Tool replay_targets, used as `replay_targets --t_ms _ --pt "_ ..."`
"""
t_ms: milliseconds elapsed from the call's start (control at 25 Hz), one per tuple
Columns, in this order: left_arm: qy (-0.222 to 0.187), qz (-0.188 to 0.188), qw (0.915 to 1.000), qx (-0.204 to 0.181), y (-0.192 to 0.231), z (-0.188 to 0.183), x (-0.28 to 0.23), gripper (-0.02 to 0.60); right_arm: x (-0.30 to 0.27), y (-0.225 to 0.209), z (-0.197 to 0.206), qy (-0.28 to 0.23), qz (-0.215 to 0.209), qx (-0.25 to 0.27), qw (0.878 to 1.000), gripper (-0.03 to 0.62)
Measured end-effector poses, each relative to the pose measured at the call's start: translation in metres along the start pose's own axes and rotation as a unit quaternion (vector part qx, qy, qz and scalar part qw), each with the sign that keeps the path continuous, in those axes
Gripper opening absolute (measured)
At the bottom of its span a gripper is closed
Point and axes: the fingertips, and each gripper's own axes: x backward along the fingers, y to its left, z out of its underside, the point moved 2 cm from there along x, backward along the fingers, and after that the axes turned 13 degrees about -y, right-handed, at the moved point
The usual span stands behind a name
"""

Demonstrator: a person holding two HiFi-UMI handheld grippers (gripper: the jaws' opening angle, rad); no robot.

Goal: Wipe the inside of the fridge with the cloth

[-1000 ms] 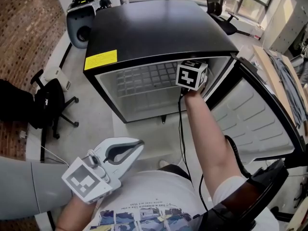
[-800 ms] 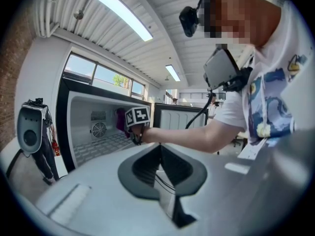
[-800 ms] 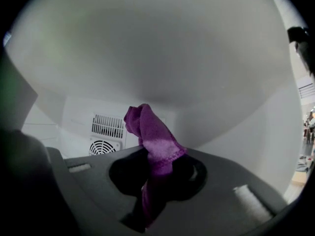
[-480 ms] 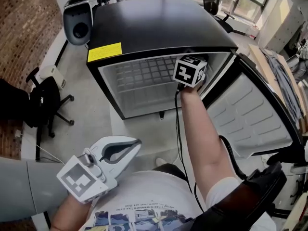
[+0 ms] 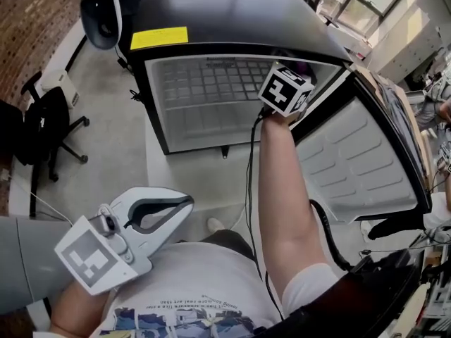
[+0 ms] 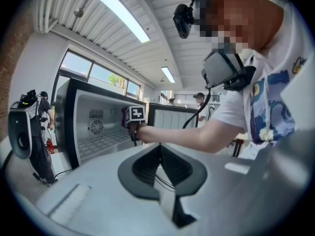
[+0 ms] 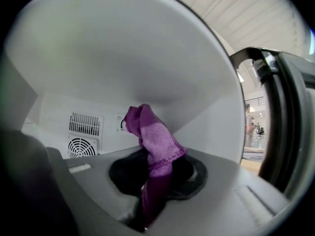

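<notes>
Grey floor [image 5: 106,153] spreads under a low black-topped fridge [image 5: 232,13], which fills the 12 o'clock part of the head view. Its door [image 5: 352,153] hangs wide open toward 3 o'clock, white inner lining up. A yellow label [image 5: 158,38] sits on the front edge of the top at 11 o'clock, and a wire shelf [image 5: 211,79] shows inside the white cavity.

At 9 o'clock a black office chair [image 5: 46,118] stands by a brick wall [image 5: 28,20]. A grey-and-black machine [image 5: 99,16] is parked just beside the fridge's corner at 10 o'clock.

The person's bare forearm reaches up the middle of the head view into the fridge's opening near its door side, and a black cable [image 5: 248,182] trails along that arm. From the head, only the marker cube shows at the opening; the jaws beyond it are hidden.

Seen from its own camera, the right gripper [image 7: 155,173] is pinching a purple cloth [image 7: 152,136]. The cloth stands up out of the jaws in a bunched fold inside the white cavity, its top partly covering a dial on the back wall. A round fan grille [image 7: 81,146] and a slotted vent [image 7: 86,123] sit at 9 o'clock of the cloth.

The left gripper [image 5: 184,204] is held low at 7 o'clock, well apart from the fridge, jaws pressed together with nothing between them.
</notes>
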Motion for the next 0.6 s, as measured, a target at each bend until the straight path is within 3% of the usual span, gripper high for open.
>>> replay_targets --t_ms 600 --pt "0.005 0.042 0.9991 0.008 -0.023 0.007 0.009 0.006 0.06 -0.038 -0.008 -0.013 0.045 0.008 0.999 0.055"
